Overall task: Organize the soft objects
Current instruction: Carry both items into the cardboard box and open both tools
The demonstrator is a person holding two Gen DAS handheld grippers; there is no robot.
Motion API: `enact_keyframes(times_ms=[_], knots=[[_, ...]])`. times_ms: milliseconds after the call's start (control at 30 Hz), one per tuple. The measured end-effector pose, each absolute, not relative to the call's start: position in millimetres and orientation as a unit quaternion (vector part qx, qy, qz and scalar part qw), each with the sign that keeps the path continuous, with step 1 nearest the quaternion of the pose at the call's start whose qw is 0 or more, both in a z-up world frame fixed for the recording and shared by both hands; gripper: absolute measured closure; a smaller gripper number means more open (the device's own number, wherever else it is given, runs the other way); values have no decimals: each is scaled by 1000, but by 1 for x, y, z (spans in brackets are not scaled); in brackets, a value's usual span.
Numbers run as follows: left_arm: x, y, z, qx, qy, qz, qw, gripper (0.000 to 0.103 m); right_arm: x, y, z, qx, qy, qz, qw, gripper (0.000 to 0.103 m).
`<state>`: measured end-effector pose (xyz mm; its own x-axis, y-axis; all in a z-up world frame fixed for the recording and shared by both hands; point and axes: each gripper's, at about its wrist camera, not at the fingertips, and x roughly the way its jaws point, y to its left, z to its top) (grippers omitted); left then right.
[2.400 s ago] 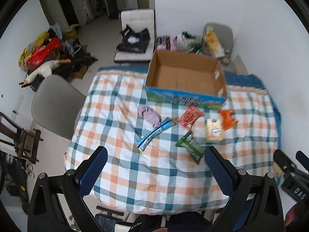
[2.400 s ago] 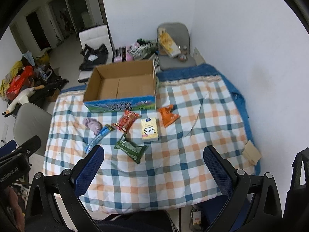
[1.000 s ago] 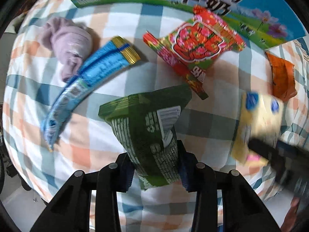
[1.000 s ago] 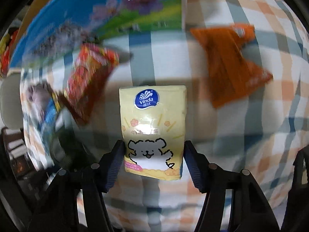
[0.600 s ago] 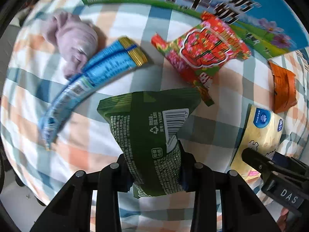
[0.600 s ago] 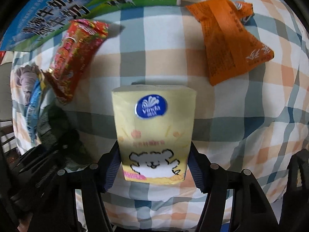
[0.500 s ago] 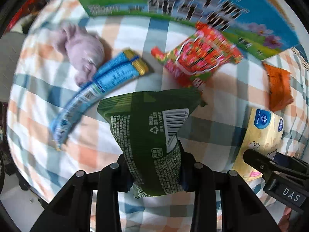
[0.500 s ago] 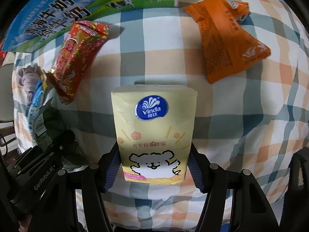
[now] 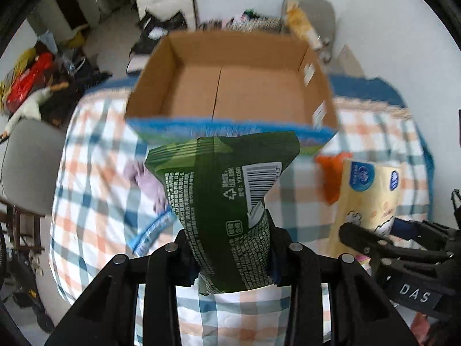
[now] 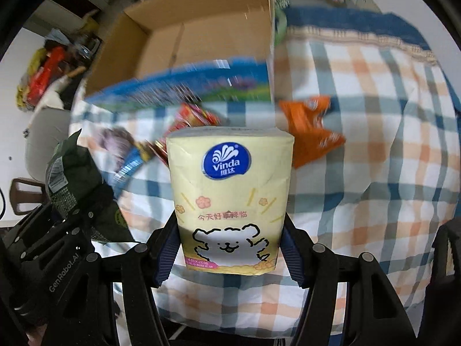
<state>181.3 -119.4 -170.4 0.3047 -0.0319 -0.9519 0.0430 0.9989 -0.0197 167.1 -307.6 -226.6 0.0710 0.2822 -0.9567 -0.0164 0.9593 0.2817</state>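
The left claw (image 9: 230,255) is squeezed tight on a green snack bag (image 9: 223,199). The right claw (image 10: 229,255) is squeezed tight on a yellow Vinda tissue pack (image 10: 230,199). Both things are held up in the air, above the checked cloth (image 10: 374,173) on the surface.

The open cardboard box (image 9: 230,86) sits straight ahead of both claws, further back on the surface. It looks empty inside. From the left claw, the box is right in front and in the middle. From the right claw, the box is ahead and a bit to the left. So the left claw looks better lined up with the box.

The green bag's long side points away from the left claw, toward the box, and its top end is near the box's blue front wall. The tissue pack stands up tall in the right claw, its long side also pointing forward.

An orange packet (image 10: 311,124), a red packet (image 10: 193,118), a blue packet (image 9: 149,230) and a purple soft thing (image 9: 144,177) lie on the cloth in front of the box.

The next move is probably to carry both things forward over the front wall and let them go inside.
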Motion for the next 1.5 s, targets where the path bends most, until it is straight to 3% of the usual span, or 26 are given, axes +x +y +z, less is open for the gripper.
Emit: enact_keyframes(times_ms=[300,500,900,1300,1400,1500], knots=[[254,-102,-123,-3,563,-82,822,70,220,-286,-167,118,626,103,764,37],[342,-90,-142,-15,594,-109,797,70,290,-264,-168,110,620,73,774,37],[486,-77,-264,-41,693,-153,703,70,438,-233,-260,80,662,42,744,37],[532,-96,-309,-36,725,-169,667,69,497,-225,-327,36,699,30,714,37],[537,-97,-314,-33,730,-162,663,62,505,-224,-337,31,705,26,708,36],[538,-94,-314,-36,731,-151,665,41,507,-222,-340,26,709,21,705,36]])
